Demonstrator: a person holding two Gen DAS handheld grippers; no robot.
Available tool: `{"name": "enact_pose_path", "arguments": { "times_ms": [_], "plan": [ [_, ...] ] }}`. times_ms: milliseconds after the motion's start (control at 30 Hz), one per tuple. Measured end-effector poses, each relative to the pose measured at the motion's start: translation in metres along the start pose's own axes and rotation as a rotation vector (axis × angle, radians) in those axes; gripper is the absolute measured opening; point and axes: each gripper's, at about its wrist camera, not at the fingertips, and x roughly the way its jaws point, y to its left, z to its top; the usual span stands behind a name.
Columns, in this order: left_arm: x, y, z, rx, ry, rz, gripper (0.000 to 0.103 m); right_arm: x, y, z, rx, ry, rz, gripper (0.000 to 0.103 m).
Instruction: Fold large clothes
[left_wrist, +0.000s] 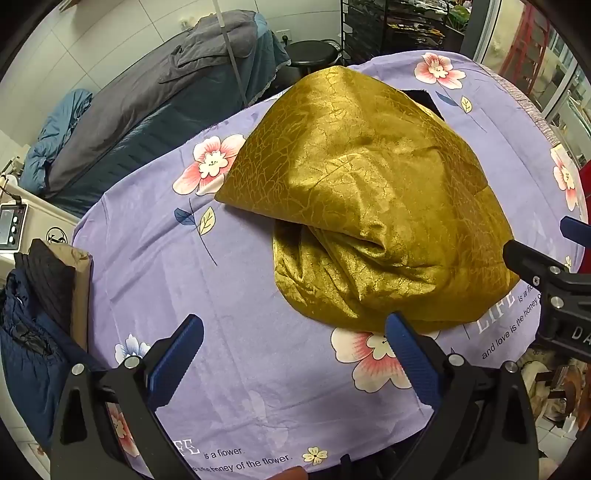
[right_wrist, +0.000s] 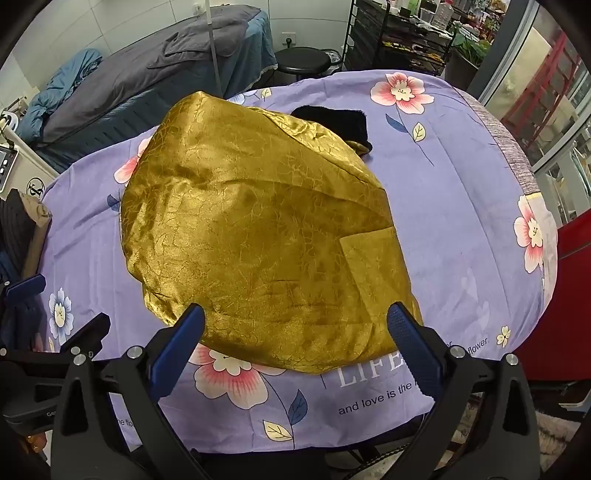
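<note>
A shiny gold garment (left_wrist: 369, 199) with a crackle pattern lies folded in a bundle on the table's lilac floral sheet (left_wrist: 229, 295). A black fur collar (right_wrist: 332, 118) shows at its far edge. A patch pocket (right_wrist: 373, 258) faces up on its right side. My left gripper (left_wrist: 295, 332) is open and empty, just short of the garment's near left edge. My right gripper (right_wrist: 295, 325) is open and empty, above the garment's near hem. The right gripper also shows at the right edge of the left wrist view (left_wrist: 535, 266).
A pile of dark blue and black clothes (left_wrist: 33, 325) lies off the table's left end. A bed with grey and blue covers (left_wrist: 155, 110) stands behind. A black stool (right_wrist: 301, 61), a wire shelf rack (right_wrist: 402, 33) and a red object (right_wrist: 569, 295) at the right surround the table.
</note>
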Motion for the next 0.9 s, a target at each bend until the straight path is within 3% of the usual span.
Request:
{"name": "enact_pose_path", "arguments": {
  "times_ms": [667, 900],
  "plan": [
    [-0.0021, 0.0017, -0.0008, -0.010, -0.035, 0.003, 0.097, 0.0001, 0.0020, -0.0007, -0.003, -0.013, 0.012, 0.097],
    [0.0007, 0.0018, -0.0025, -0.008, 0.004, 0.003, 0.097, 0.0004, 0.0021, -0.0007, -0.002, -0.010, 0.011, 0.097]
  ]
}}
